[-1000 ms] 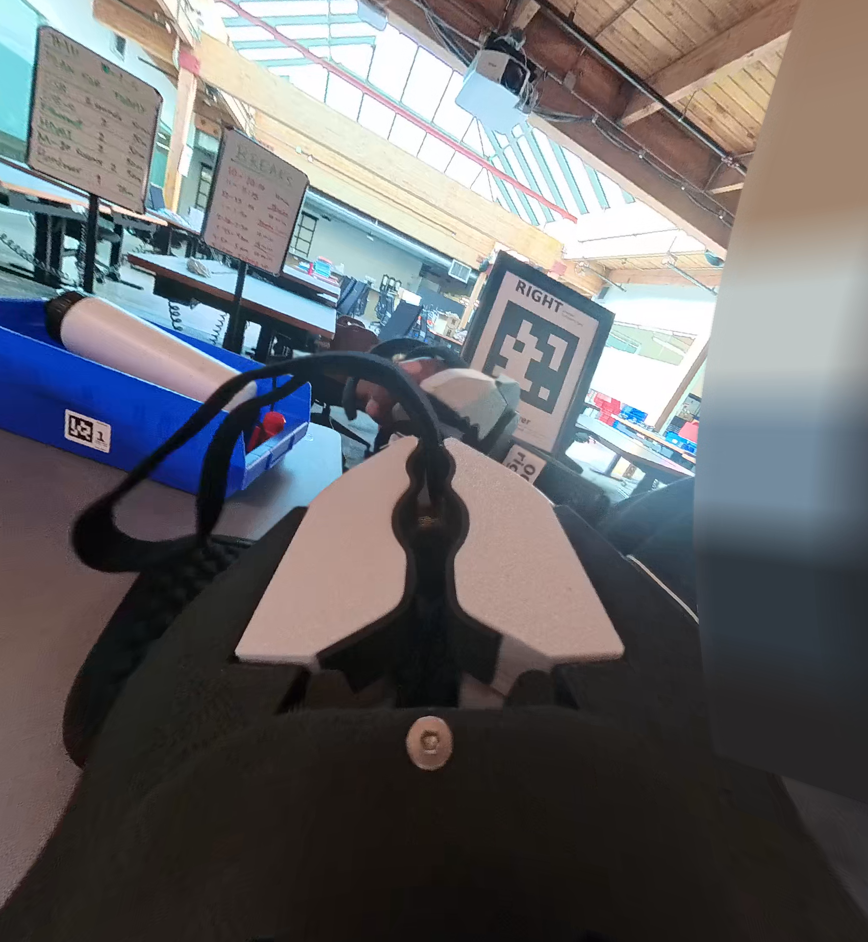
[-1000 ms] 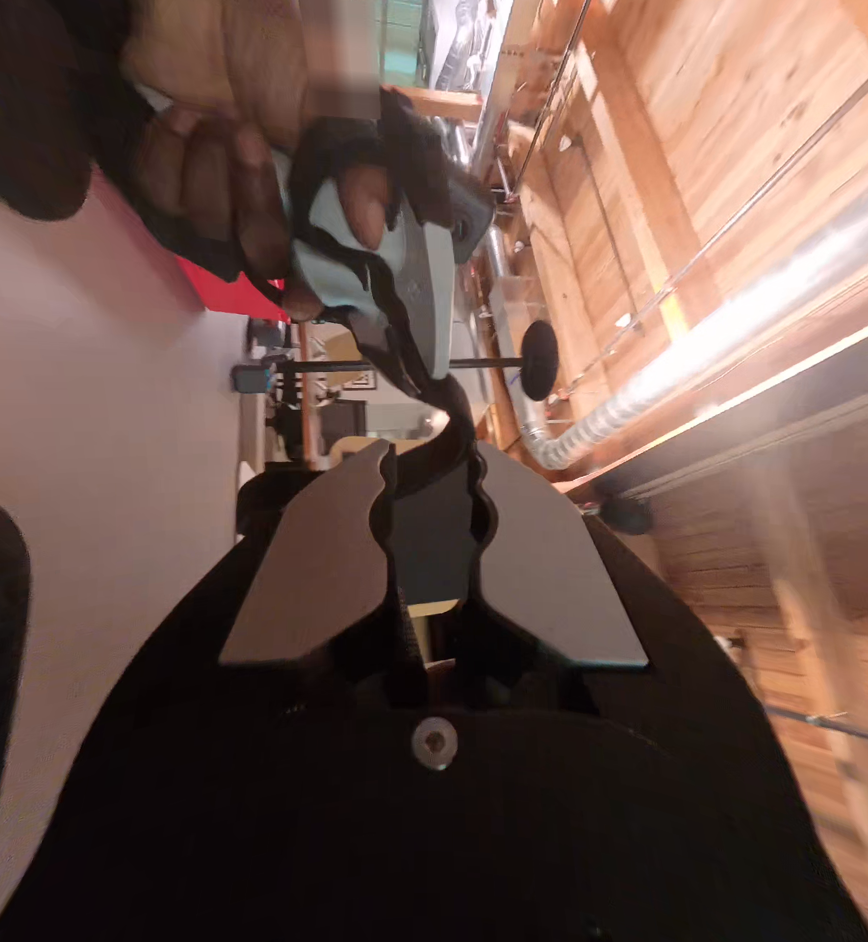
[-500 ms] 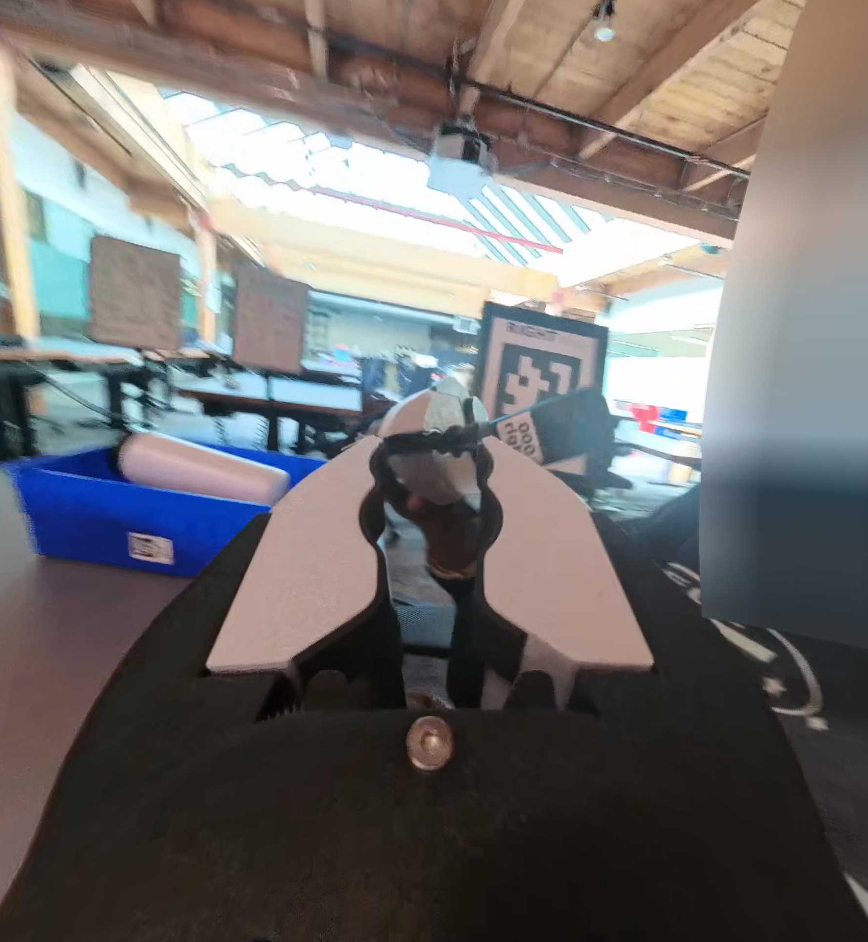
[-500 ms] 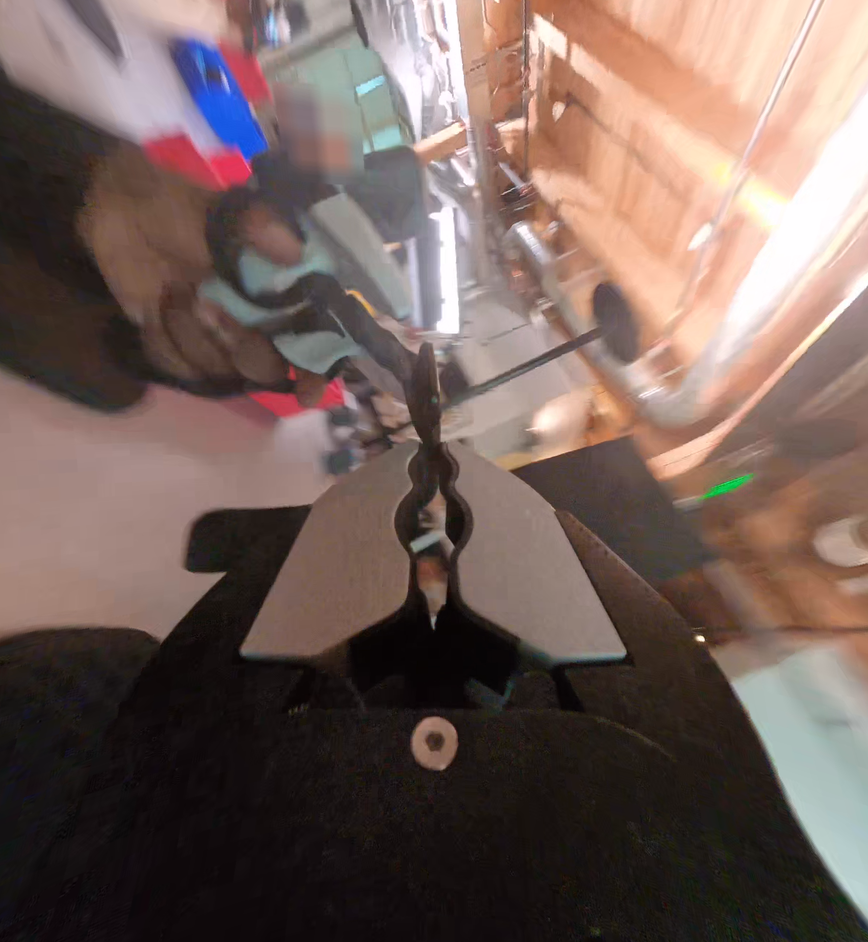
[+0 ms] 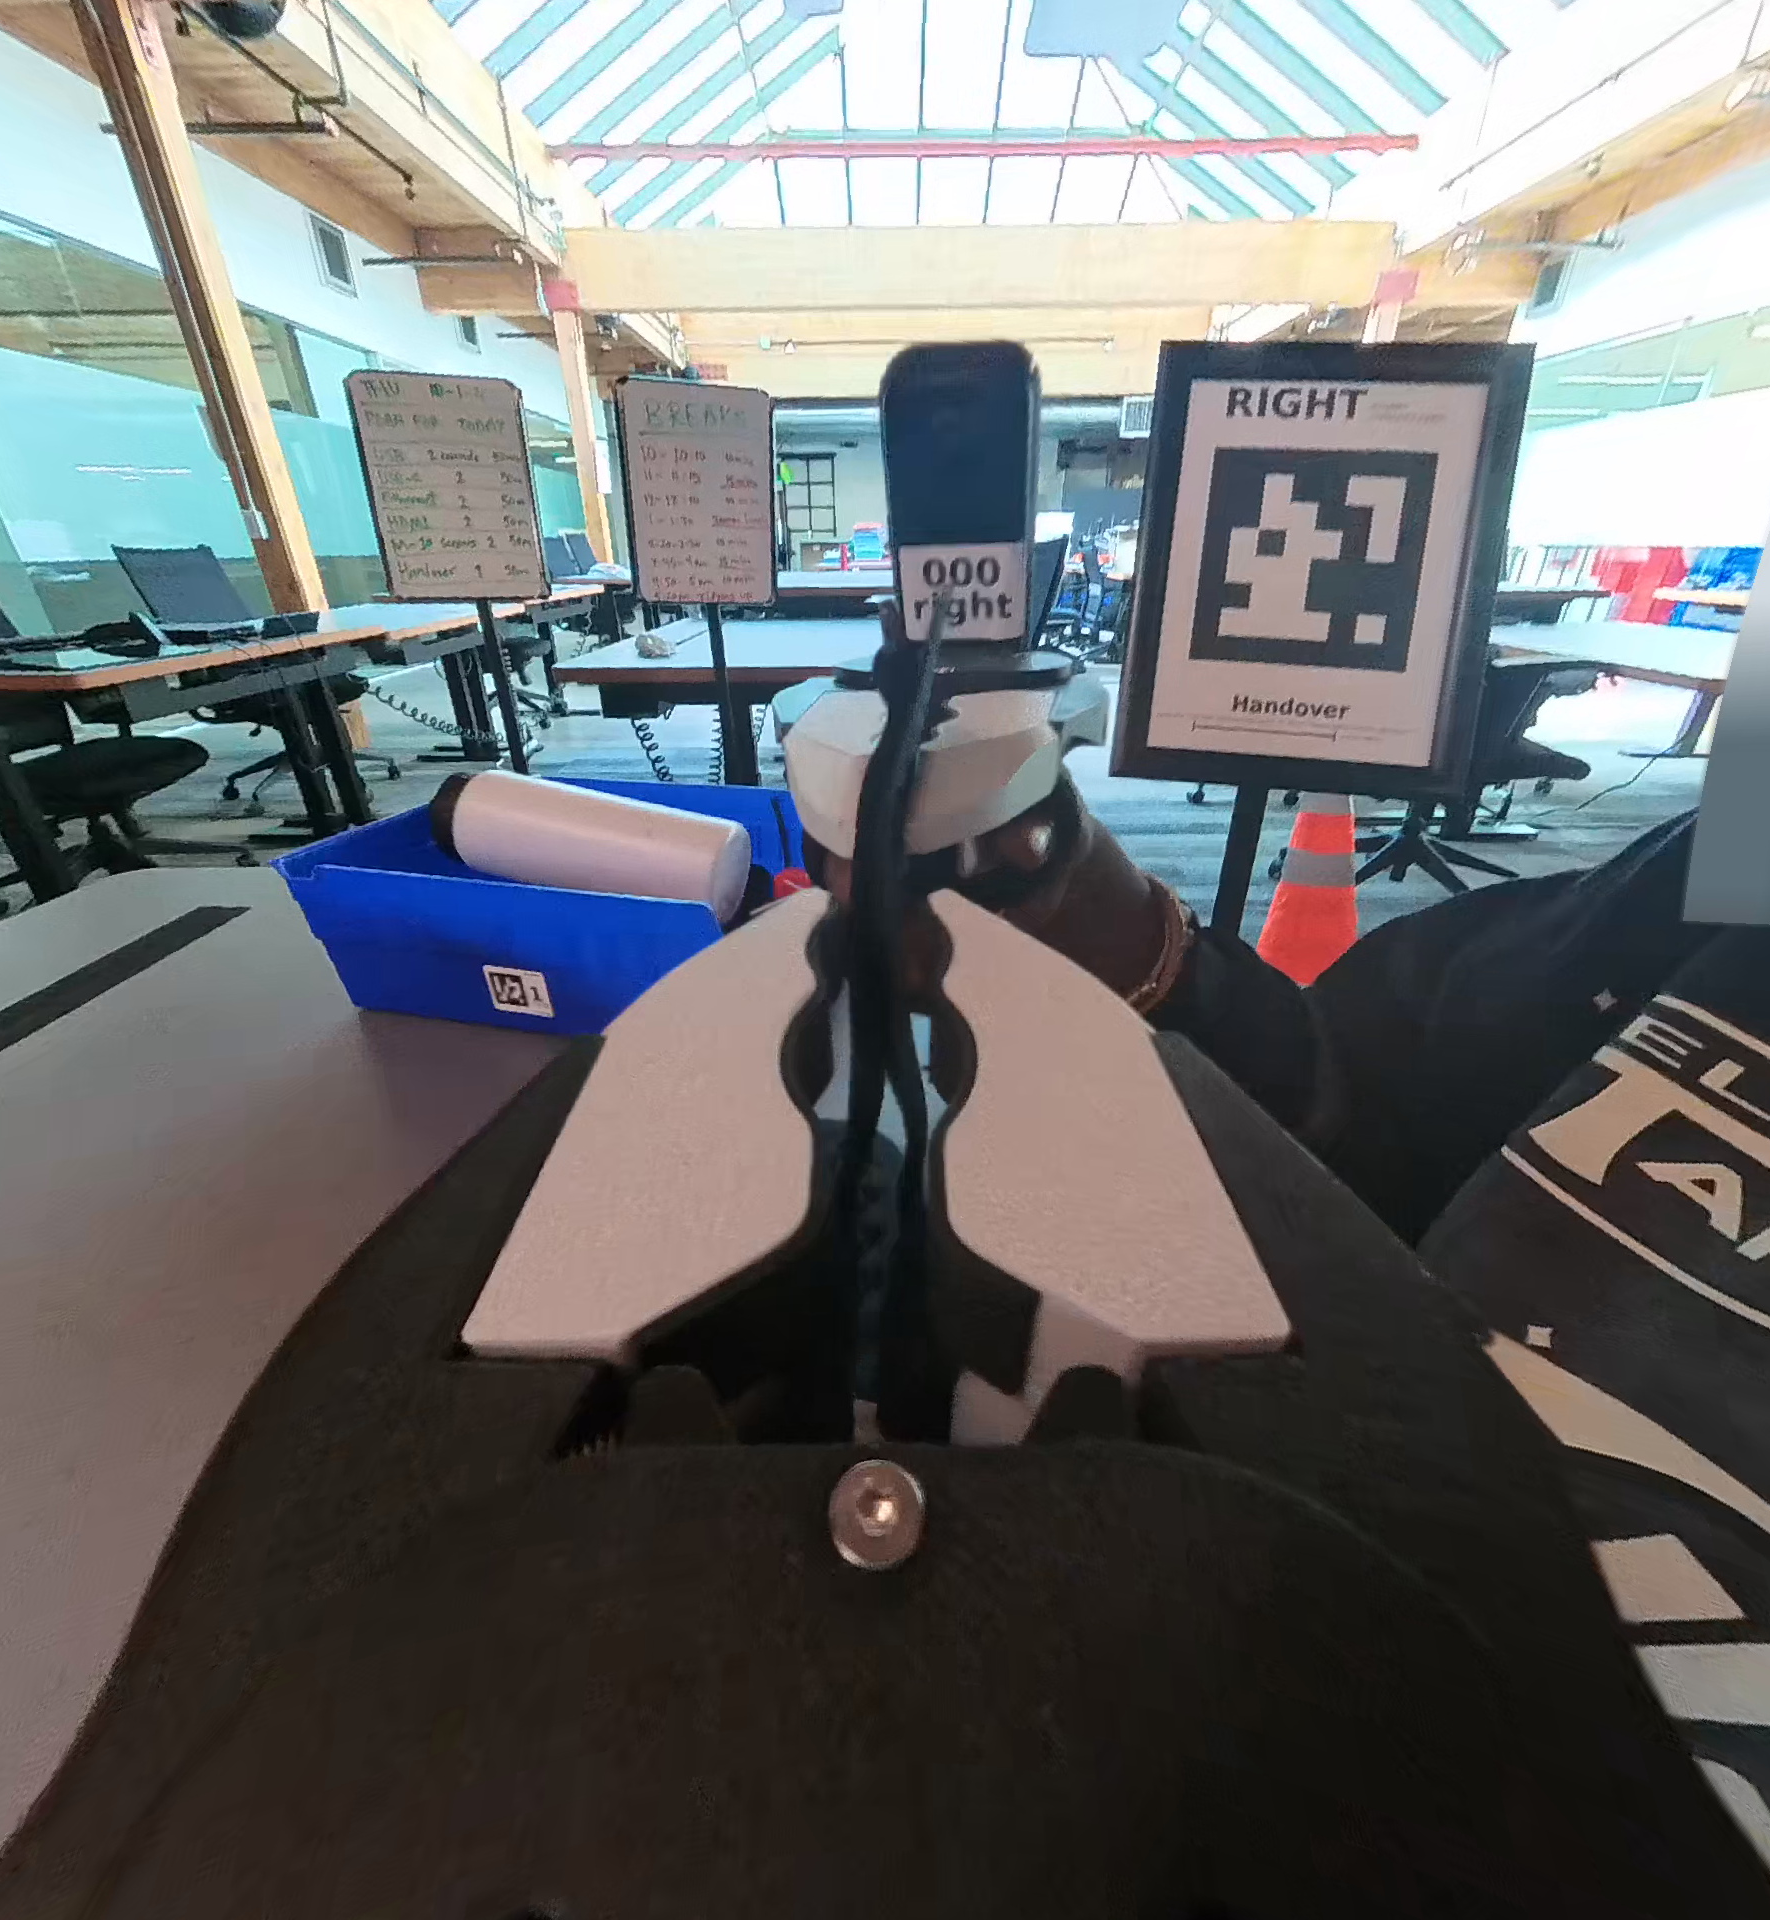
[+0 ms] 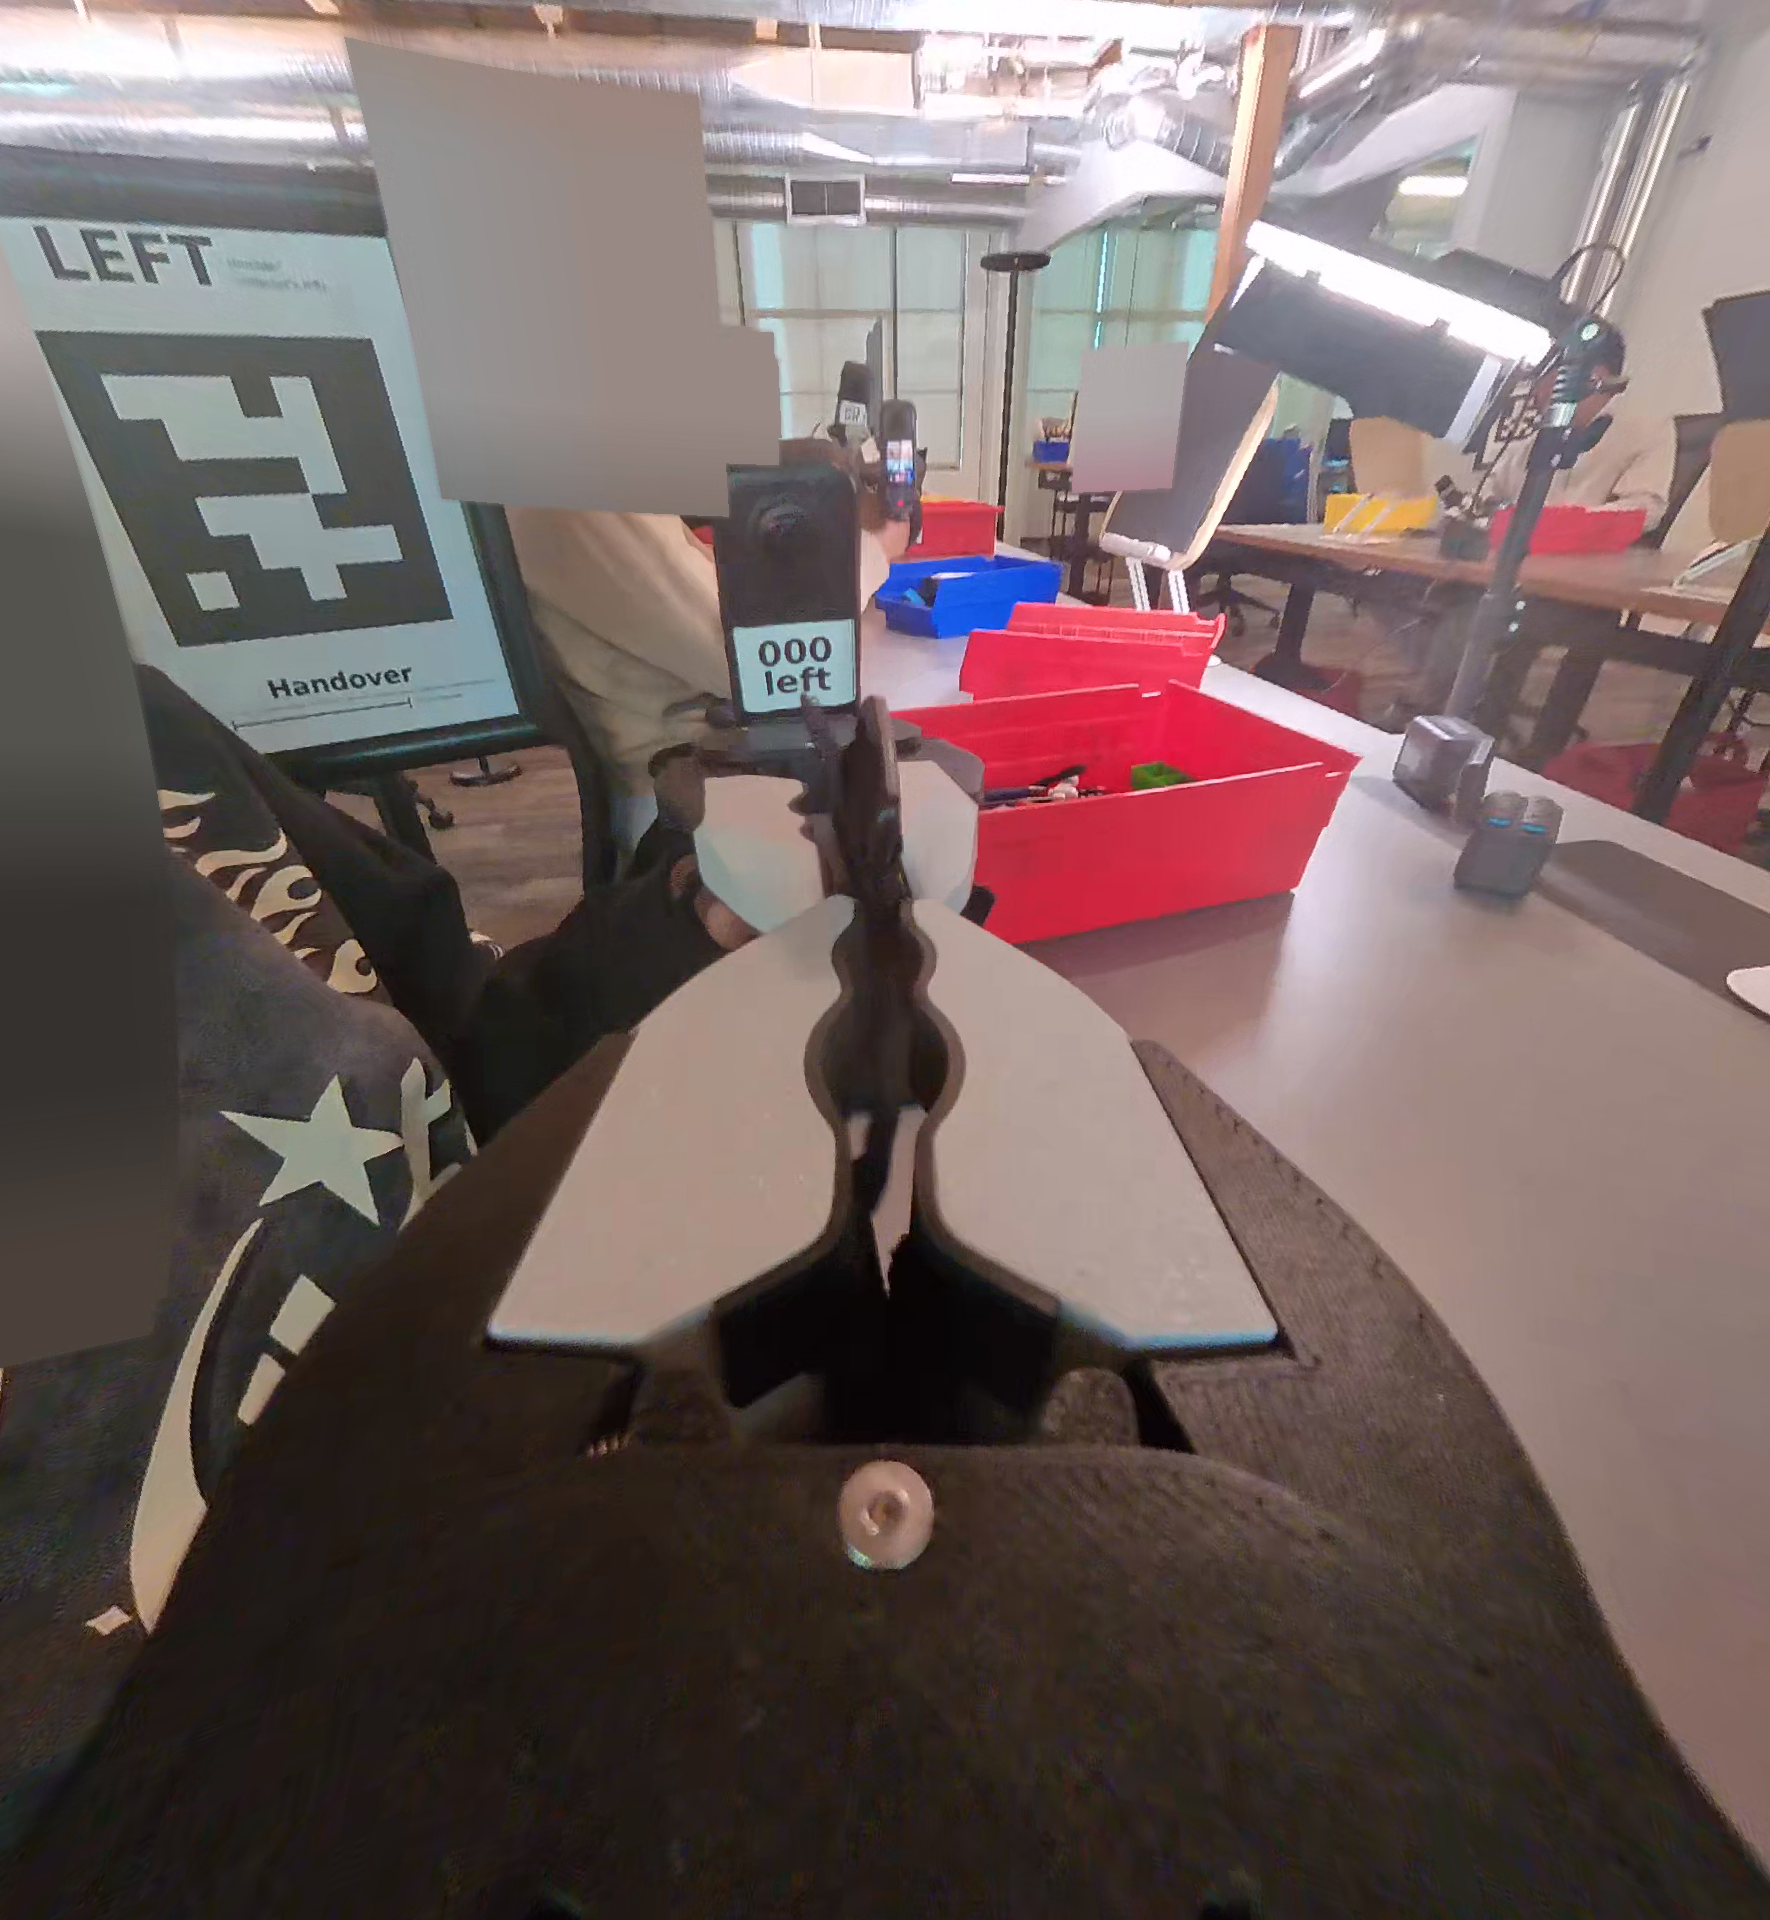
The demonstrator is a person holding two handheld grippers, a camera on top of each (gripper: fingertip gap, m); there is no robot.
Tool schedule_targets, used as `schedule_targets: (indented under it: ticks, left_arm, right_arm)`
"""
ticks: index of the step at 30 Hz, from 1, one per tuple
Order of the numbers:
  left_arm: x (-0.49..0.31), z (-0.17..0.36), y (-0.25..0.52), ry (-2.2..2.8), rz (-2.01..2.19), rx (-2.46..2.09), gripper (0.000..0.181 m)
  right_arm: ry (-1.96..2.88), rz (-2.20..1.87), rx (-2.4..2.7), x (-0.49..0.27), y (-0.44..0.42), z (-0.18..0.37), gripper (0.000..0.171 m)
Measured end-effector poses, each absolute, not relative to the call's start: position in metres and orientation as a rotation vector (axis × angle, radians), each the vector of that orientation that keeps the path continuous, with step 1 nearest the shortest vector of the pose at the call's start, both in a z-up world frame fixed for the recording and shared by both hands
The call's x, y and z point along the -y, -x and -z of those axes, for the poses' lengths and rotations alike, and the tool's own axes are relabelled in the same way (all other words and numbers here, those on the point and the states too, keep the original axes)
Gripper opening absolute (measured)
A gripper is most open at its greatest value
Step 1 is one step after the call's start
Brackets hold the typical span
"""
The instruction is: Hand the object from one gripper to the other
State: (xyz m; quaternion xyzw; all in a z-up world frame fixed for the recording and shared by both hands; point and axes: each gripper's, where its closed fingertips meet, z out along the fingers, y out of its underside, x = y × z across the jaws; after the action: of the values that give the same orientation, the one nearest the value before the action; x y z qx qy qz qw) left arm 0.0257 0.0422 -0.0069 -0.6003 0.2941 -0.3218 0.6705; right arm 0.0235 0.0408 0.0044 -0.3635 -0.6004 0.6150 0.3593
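Observation:
A black strap runs between the two grippers, which face each other above the grey table. My left gripper is open, and the strap hangs loosely through the gap between its white fingers. My right gripper is shut on the strap, its fingertips pinched together. In the left wrist view the right gripper shows straight ahead, held by a hand. In the right wrist view the left gripper shows close ahead, behind the strap.
A blue bin holding a white bottle stands on the table to the left. A red bin stands ahead to the right, with small dark devices beyond it. Sign stands, an orange cone and a person's dark clothing are nearby. The tips of both grippers are at nearly the same place.
One second ago my left gripper was shut on the strap and my right was open around it. My right has since shut on it and my left has opened. Both views have swung level.

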Motion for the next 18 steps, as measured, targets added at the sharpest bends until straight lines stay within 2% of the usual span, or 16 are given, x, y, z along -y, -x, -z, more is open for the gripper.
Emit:
schedule_targets:
  ticks: [3,5,8,15,17,18]
  left_arm:
    - [-0.042,0.008,-0.027,1.361,0.736,-0.669,0.006]
    - [-0.039,0.000,-0.026,1.324,0.821,-0.630,0.005]
    - [-0.034,-0.015,-0.019,1.221,0.989,-0.532,0.005]
    - [-0.030,-0.027,-0.012,1.130,1.123,-0.458,0.006]
    - [-0.030,-0.028,-0.013,1.125,1.129,-0.453,0.005]
    - [-0.030,-0.028,-0.012,1.124,1.132,-0.449,0.005]
  right_arm:
    - [0.943,-1.573,1.554,-0.037,-0.023,-0.005,0.005]
    - [0.924,-1.603,1.510,-0.036,-0.023,-0.011,0.007]
    - [0.900,-1.672,1.437,-0.035,-0.023,-0.019,0.021]
    - [0.920,-1.763,1.514,-0.023,-0.013,-0.005,0.027]
    - [0.924,-1.760,1.543,-0.019,-0.010,0.000,0.023]
    - [0.911,-1.763,1.549,-0.017,-0.009,0.001,0.007]
